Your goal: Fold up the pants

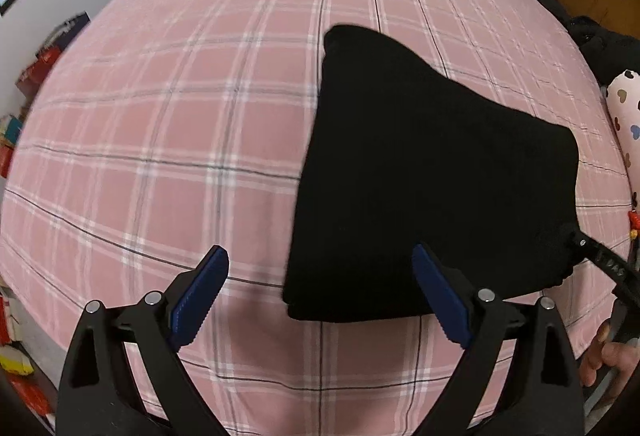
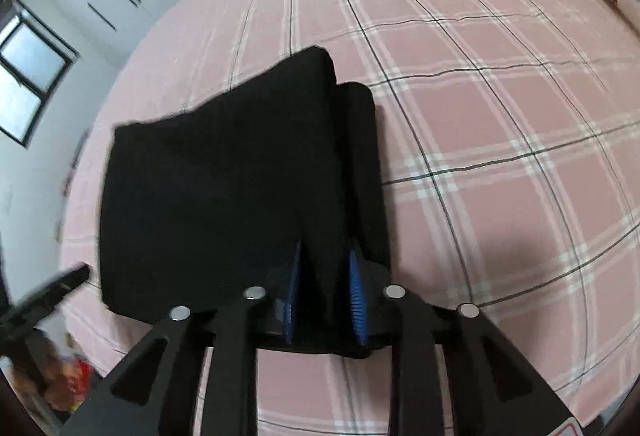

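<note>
Near the bed's (image 1: 160, 123) front edge, the right hand-held gripper (image 2: 325, 288) pinches the folded pants' (image 2: 224, 187) corner; the left hand-held gripper (image 1: 320, 296) hangs released. Lower evenly, keeping layers aligned.

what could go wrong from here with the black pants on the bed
1. The right claw has a fold of the black pants between its blue pads; pulling away without fully letting go could drag the stack open.
2. The left claw is open with nothing in it, so nothing steadies the pile.
3. The layers sit offset on the pink plaid sheet and may slide.
</note>
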Demonstrator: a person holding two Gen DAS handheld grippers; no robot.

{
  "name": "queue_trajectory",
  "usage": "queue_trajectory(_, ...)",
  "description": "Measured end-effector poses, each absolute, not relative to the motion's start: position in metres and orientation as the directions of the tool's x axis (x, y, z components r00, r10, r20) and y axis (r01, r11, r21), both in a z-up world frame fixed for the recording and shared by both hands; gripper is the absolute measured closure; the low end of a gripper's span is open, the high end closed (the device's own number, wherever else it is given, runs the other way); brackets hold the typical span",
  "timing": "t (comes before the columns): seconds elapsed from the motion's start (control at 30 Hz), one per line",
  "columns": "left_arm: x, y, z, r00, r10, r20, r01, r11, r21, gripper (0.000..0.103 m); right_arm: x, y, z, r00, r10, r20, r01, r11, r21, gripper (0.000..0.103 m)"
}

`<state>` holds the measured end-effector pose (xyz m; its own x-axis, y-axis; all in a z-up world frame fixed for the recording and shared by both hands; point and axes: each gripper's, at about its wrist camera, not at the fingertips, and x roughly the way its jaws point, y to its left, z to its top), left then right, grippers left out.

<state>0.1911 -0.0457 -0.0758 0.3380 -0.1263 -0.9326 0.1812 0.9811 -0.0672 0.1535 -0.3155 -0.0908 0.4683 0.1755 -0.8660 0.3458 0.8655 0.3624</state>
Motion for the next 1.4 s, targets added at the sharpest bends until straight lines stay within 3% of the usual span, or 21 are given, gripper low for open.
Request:
queue_trajectory(0.13, 0.201, -0.029, -0.093, 0.257, -0.286, -0.923, 0.132, 0.957, -0.26, 0.012, 0.143, -0.325, -0.07, 0.521, 0.108, -0.847, 0.381, 0.858, 0.344, 0.037)
queue_trajectory(0.47, 0.225, 0.003, -0.143, 0.157, -0.458, -0.875, -0.087, 0.876, -0.474, 0.007, 0.146, -0.309, -0.077, 0.485, 0.161, -0.859, 0.326, 0.879, 0.349, 0.036)
queue_trajectory(0.77, 0.227, -0.015, -0.147, 0.168, -0.414, -0.894, -0.022, 0.906, -0.424, 0.006, 0.153, -0.288, -0.099, 0.434, 0.224, -0.873, 0.31, 0.872, 0.379, 0.035)
queue_trajectory(0.8, 0.229, -0.016, -0.147, 0.172, -0.409, -0.896, -0.008, 0.909, -0.417, 0.009, 0.154, -0.29, -0.105, 0.429, 0.227, -0.874, 0.324, 0.864, 0.384, 0.035)
queue_trajectory(0.83, 0.229, -0.018, -0.146, 0.184, -0.411, -0.893, 0.018, 0.909, -0.415, 0.022, 0.155, -0.292, -0.108, 0.433, 0.238, -0.869, 0.338, 0.851, 0.401, 0.035)
queue_trajectory(0.87, 0.228, -0.019, -0.145, 0.186, -0.439, -0.879, 0.042, 0.897, -0.44, 0.045, 0.155, -0.294, -0.108, 0.439, 0.248, -0.863, 0.35, 0.838, 0.418, 0.035)
queue_trajectory(0.93, 0.227, -0.015, -0.142, 0.162, -0.514, -0.842, 0.017, 0.855, -0.519, 0.066, 0.155, -0.295, -0.107, 0.445, 0.258, -0.857, 0.356, 0.828, 0.434, 0.035)
queue_trajectory(0.97, 0.227, -0.012, -0.139, 0.161, -0.525, -0.836, 0.007, 0.848, -0.531, 0.07, 0.153, -0.293, -0.107, 0.441, 0.25, -0.862, 0.342, 0.841, 0.419, 0.04)
queue_trajectory(1.0, 0.225, -0.009, -0.136, 0.162, -0.53, -0.833, 0.009, 0.844, -0.536, 0.073, 0.152, -0.291, -0.107, 0.427, 0.243, -0.871, 0.331, 0.854, 0.401, 0.069)
queue_trajectory(1.07, 0.221, 0.001, -0.132, 0.15, -0.56, -0.815, -0.001, 0.824, -0.567, 0.081, 0.145, -0.288, -0.103, 0.424, 0.305, -0.853, 0.305, 0.839, 0.451, 0.076)
queue_trajectory(1.1, 0.216, 0.01, -0.129, 0.139, -0.585, -0.799, -0.013, 0.806, -0.592, 0.082, 0.142, -0.284, -0.099, 0.418, 0.321, -0.85, 0.288, 0.84, 0.46, 0.091)
queue_trajectory(1.17, 0.205, 0.022, -0.125, 0.126, -0.6, -0.79, -0.018, 0.795, -0.607, 0.082, 0.135, -0.267, -0.091, 0.401, 0.3, -0.866, 0.233, 0.88, 0.413, 0.091)
queue_trajectory(1.23, 0.195, 0.031, -0.132, 0.112, -0.588, -0.801, -0.025, 0.804, -0.594, 0.081, 0.134, -0.257, -0.099, 0.369, 0.271, -0.889, 0.207, 0.908, 0.363, 0.077)
queue_trajectory(1.3, 0.189, 0.035, -0.149, 0.099, -0.558, -0.824, -0.055, 0.824, -0.564, 0.076, 0.132, -0.257, -0.109, 0.369, 0.275, -0.888, 0.231, 0.898, 0.374, 0.075)
queue_trajectory(1.37, 0.188, 0.04, -0.152, 0.12, -0.549, -0.827, -0.084, 0.825, -0.559, 0.062, 0.131, -0.263, -0.106, 0.399, 0.302, -0.866, 0.272, 0.863, 0.426, 0.067)
queue_trajectory(1.4, 0.187, 0.041, -0.147, 0.142, -0.533, -0.834, -0.087, 0.833, -0.547, 0.058, 0.133, -0.265, -0.102, 0.411, 0.3, -0.861, 0.285, 0.855, 0.433, 0.056)
